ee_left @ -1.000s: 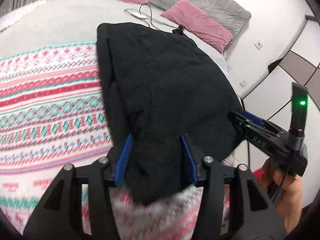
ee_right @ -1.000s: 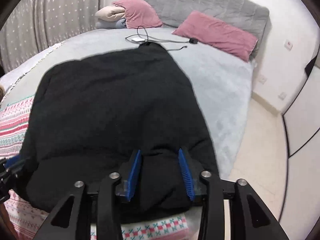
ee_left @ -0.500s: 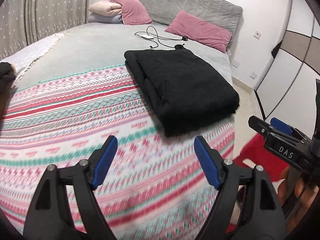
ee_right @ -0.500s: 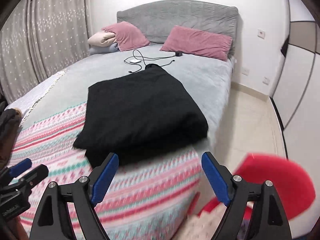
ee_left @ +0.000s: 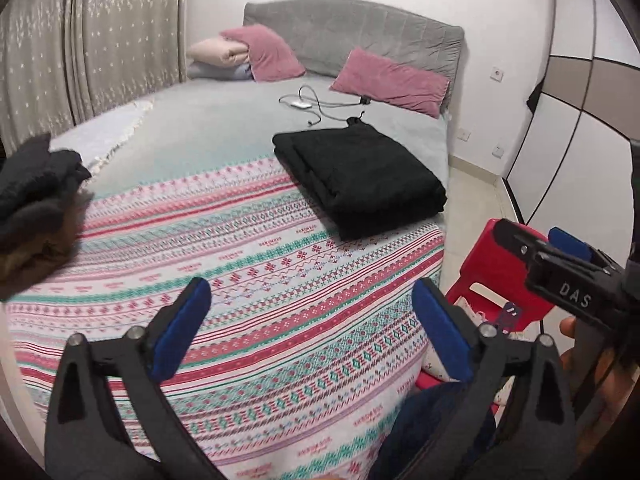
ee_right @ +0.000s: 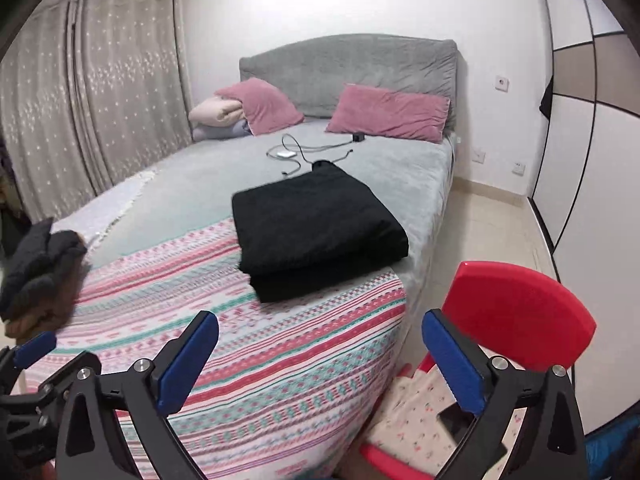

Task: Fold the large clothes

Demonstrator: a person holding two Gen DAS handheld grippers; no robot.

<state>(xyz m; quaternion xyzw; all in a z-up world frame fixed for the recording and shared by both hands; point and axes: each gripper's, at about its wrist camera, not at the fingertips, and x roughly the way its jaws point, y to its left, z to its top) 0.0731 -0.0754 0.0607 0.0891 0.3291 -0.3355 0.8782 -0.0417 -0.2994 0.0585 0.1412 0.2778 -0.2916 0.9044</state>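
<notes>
A black garment lies folded into a thick rectangle on the right side of the bed, also in the right wrist view. My left gripper is open and empty, held well back from it above the patterned blanket. My right gripper is open and empty, near the bed's front corner. The right gripper also shows at the right edge of the left wrist view.
A pile of dark and brown clothes lies at the bed's left edge. A red chair with a phone on floral cloth stands right of the bed. Pink pillows and a charger cable lie near the headboard.
Both grippers let go of the black garment, opened wide and pulled back from the bed. The garment now lies folded and at rest.
</notes>
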